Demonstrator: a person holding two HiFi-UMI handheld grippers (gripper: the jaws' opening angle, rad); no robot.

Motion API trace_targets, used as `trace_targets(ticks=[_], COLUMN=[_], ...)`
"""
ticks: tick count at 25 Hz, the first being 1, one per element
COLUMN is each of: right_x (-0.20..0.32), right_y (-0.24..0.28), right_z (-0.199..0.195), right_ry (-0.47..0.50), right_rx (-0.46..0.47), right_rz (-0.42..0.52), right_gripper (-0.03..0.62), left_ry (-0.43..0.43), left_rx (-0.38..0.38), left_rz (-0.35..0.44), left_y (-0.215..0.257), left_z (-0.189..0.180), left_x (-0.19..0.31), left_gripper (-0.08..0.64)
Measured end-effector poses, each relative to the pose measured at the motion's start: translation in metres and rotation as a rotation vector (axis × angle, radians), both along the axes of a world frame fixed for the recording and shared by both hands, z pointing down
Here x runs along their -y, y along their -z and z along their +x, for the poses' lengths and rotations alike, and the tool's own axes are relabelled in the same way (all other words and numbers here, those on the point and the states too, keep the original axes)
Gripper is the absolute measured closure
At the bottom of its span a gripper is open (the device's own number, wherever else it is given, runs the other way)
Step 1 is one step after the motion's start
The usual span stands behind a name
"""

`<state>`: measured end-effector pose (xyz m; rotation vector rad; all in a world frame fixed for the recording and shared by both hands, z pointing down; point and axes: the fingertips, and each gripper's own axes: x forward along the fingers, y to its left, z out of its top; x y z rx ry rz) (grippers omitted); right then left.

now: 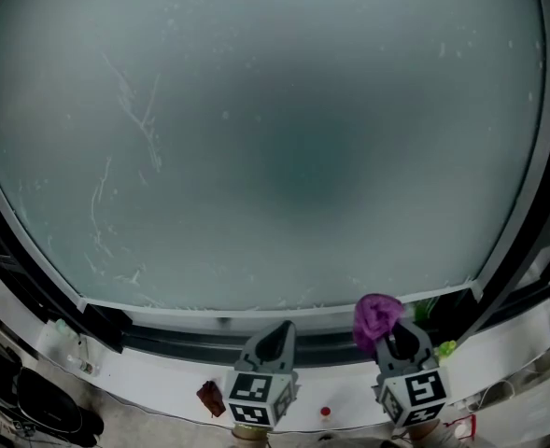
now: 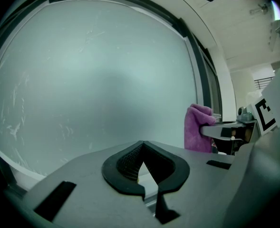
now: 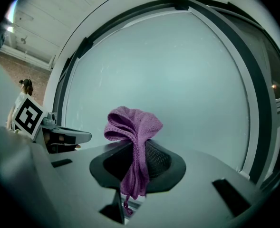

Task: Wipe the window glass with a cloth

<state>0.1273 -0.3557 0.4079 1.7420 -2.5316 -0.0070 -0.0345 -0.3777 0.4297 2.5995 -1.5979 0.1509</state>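
The frosted window glass (image 1: 275,138) fills most of the head view, with faint white streaks at its left. A purple cloth (image 1: 377,317) is bunched up and pinched in my right gripper (image 1: 398,336), which is shut on it just below the pane's bottom frame. In the right gripper view the cloth (image 3: 132,132) stands up between the jaws, its tail hanging down. My left gripper (image 1: 276,336) is shut with nothing in it, a little to the left. From the left gripper view the cloth (image 2: 197,133) shows at the right, and the glass (image 2: 97,80) lies ahead.
A dark window frame (image 1: 218,329) runs along the bottom of the pane above a white sill (image 1: 153,381). A small red-brown object (image 1: 211,398) lies on the sill at lower left. Dark items (image 1: 32,404) sit at the far left corner. Something green (image 1: 445,348) is beside the right gripper.
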Motion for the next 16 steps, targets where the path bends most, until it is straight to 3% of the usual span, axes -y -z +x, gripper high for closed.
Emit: trace_targets(ticks=[16], right_x=[0.005], right_y=[0.002], right_z=[-0.014], right_ry=[0.041], right_rx=[-0.008], right_rz=[0.018], right_gripper=[0.531], left_ry=[0.017], left_rx=[-0.006], left_rz=[-0.006], left_y=[-0.003], left_z=[-0.007], left_x=[0.005], left_gripper=[0.555])
